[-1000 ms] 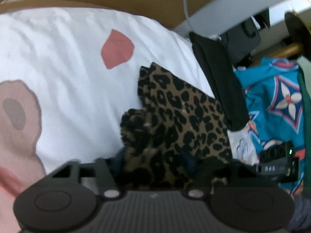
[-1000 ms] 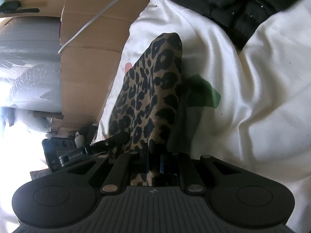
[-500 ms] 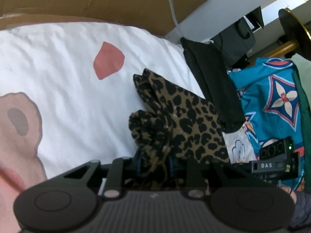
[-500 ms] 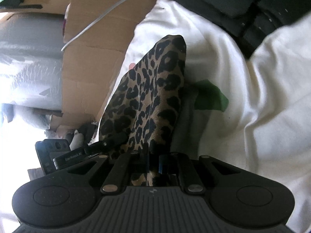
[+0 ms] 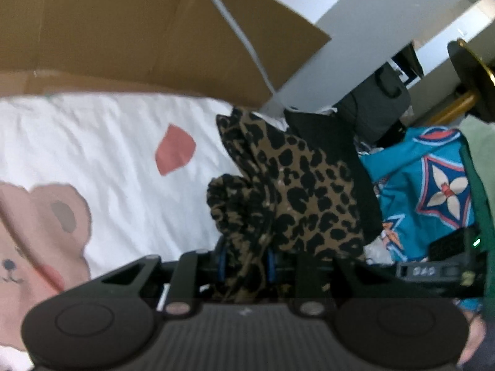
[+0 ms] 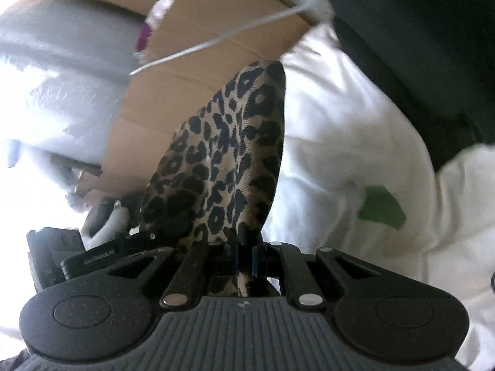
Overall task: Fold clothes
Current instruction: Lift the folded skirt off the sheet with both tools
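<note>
A leopard-print garment (image 5: 297, 191) hangs between both grippers above a white bedsheet (image 5: 108, 142). My left gripper (image 5: 246, 261) is shut on a bunched, gathered part of it, with fabric filling the gap between the blue-edged pads. In the right wrist view the same leopard-print garment (image 6: 222, 167) rises as a taut pointed flap, and my right gripper (image 6: 246, 259) is shut on its thin edge. The left gripper's body (image 6: 77, 259) shows at the lower left of the right wrist view. The right gripper's body (image 5: 439, 266) shows at the lower right of the left wrist view.
The sheet carries a bear print (image 5: 37, 228), a red patch (image 5: 174, 150) and a green patch (image 6: 382, 205). Cardboard (image 5: 139, 37) with a white cable (image 5: 241, 37) stands behind. A black garment (image 6: 433, 61) and a blue patterned cloth (image 5: 433, 185) lie to the right.
Both grippers have risen with the leopard garment, which now hangs off the sheet. The left jaws closed onto the bunched fabric. More cardboard shows behind.
</note>
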A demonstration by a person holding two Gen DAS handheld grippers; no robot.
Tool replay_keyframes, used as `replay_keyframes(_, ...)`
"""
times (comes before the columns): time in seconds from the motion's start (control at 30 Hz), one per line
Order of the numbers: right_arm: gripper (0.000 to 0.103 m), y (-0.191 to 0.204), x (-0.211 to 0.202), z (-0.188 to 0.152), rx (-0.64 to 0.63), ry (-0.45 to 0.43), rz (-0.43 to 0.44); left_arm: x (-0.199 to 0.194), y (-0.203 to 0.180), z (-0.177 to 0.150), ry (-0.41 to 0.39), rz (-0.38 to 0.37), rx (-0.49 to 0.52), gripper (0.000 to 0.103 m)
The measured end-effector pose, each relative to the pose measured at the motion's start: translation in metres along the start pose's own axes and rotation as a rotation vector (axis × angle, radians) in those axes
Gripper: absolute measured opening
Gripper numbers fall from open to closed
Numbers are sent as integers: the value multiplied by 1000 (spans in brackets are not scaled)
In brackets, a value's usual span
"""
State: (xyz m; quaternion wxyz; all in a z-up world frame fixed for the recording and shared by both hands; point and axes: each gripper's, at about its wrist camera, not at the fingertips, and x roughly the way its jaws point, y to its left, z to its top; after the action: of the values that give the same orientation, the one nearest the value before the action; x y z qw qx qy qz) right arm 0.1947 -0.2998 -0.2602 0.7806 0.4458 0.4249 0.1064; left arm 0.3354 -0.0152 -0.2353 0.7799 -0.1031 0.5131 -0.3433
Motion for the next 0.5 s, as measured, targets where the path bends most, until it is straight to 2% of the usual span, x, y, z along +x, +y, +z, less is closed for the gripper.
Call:
replay_keyframes(0.2, 5, 30, -14, 6, -99, -24, 4, -31, -18, 4, -67, 39, 14, 24)
replay_keyframes(0.37, 5, 72, -56, 11, -176, -73, 31, -80, -56, 14, -141, 60, 58, 24)
replay_keyframes(0.5, 5, 121, -103, 22, -244, -117, 34, -126, -100, 28, -183, 75, 116, 25)
